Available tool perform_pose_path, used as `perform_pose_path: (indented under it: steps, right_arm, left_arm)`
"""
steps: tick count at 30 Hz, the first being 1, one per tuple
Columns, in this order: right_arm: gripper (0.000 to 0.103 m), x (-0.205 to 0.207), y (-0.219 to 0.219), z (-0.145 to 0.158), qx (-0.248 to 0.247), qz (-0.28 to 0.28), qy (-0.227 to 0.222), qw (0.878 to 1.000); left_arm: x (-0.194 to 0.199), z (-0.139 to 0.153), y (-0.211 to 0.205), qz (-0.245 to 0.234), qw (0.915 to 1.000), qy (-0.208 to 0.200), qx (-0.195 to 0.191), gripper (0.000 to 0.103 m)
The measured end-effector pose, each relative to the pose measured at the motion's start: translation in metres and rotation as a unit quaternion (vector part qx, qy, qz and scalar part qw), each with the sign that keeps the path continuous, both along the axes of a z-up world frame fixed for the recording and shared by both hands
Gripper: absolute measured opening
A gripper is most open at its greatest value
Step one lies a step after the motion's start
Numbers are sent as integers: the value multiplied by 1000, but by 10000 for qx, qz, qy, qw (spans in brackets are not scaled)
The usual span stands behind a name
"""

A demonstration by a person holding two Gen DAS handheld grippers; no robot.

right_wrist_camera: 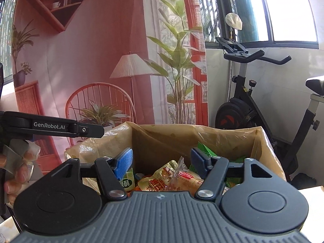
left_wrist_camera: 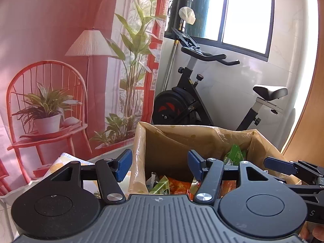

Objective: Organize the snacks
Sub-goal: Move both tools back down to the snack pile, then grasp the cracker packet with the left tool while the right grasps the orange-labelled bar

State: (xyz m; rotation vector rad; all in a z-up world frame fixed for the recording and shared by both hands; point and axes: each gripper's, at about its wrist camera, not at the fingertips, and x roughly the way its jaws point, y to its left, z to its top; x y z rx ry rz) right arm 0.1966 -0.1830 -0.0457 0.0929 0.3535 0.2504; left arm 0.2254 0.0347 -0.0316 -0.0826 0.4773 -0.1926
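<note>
We hold both grippers with fingers apart and empty over the lined cardboard box (right_wrist_camera: 269, 147) — the snack packets (right_wrist_camera: 172, 179) lie in its bottom at twelve o'clock, just below the right gripper (right_wrist_camera: 161, 162), nearer than the left gripper (left_wrist_camera: 160, 165).

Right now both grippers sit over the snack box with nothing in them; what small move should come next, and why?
Probably lower the right gripper onto the yellow snack packet directly below it. Both it and the left gripper are open and empty, and loose packets lie jumbled in the cardboard box.
</note>
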Motion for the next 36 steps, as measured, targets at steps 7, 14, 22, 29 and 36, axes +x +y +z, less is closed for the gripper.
perform_pose_path:
  steps: [7, 14, 22, 29, 36]
  right_arm:
    - [65, -50, -3, 2, 235, -62, -39, 9997]
    - [64, -98, -7, -15, 387, -194, -38, 9991]
    - [64, -122, -13, -63, 589, -353, 600, 9958]
    - [62, -117, -21, -97, 651, -448, 1115, 9906]
    - [61, -114, -19, -118, 640, -408, 1381, 9875]
  left_arm:
    - [-46, 3, 16, -3, 9999, 142, 0, 63]
    - [-91, -35, 26, -193, 9984, 531, -4, 63]
    - [-99, -83, 11, -345, 9938, 1044, 134, 63]
    - [-93, -129, -14, -596, 9860, 1507, 383, 63]
    - [-98, -174, -33, -663, 9774, 1945, 506, 63]
